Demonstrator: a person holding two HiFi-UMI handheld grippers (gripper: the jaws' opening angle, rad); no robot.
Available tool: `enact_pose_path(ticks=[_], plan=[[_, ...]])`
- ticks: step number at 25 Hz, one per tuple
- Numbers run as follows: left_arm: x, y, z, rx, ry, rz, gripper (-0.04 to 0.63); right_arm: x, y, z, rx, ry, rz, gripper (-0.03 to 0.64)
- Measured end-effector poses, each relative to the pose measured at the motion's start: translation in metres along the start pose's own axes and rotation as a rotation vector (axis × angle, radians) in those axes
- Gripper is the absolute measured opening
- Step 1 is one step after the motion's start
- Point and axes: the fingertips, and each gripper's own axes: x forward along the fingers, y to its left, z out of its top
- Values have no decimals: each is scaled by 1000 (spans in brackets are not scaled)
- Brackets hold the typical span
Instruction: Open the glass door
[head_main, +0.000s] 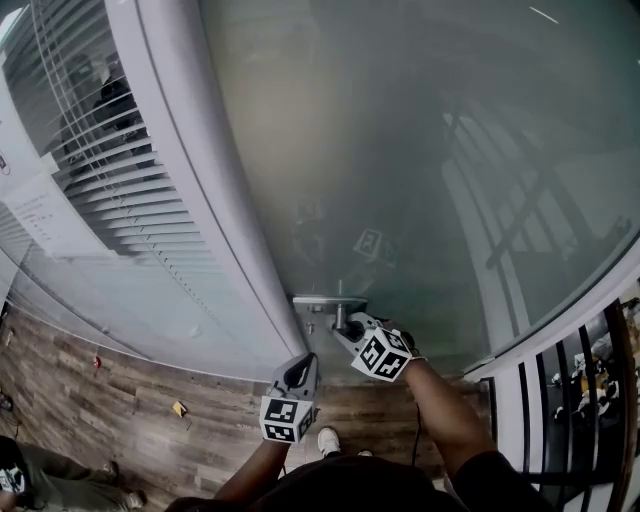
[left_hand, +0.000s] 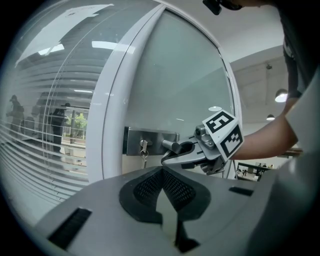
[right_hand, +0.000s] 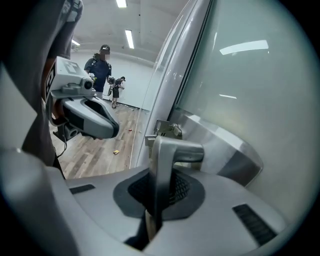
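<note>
Glass door stands shut against its white frame. The right gripper has its jaws clamped on the metal lever handle, just beside the lock plate, where a key hangs. The left gripper is near the frame, below the handle, jaws together and empty.

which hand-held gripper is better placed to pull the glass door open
Right: the right hand-held gripper is shut on the door handle, while the left hand-held gripper holds nothing and sits short of it.
</note>
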Motion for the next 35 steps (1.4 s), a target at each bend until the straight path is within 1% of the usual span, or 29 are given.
enact_pose_path(ticks=[2, 5, 8, 11, 14, 19, 24, 30, 35], plan=[[4, -3, 0, 9, 2, -15, 2, 1, -3, -1, 0, 4, -10, 15], [9, -11, 5, 48, -11, -42, 2, -1, -8, -5, 7, 11, -22, 15], [17, -8, 6, 88, -60, -48, 2, 5, -13, -12, 15, 16, -13, 15], [21, -1, 11, 93, -65, -63, 2, 14, -22, -10, 26, 25, -1, 15], [25, -4, 12, 97, -60, -75, 2, 14, -32, -10, 32, 26, -8, 15], [43, 5, 18, 74, -47, -104, 2, 35, -54, -7, 56, 33, -1, 15], [76, 13, 9, 70, -46, -71, 2, 53, -78, -20, 62, 37, -41, 15], [134, 32, 45, 45, -30, -3, 2, 68, -144, -22, 112, 71, -40, 15], [173, 50, 62, 26, -38, 80, 2, 86, -185, -35, 158, 91, -16, 15]])
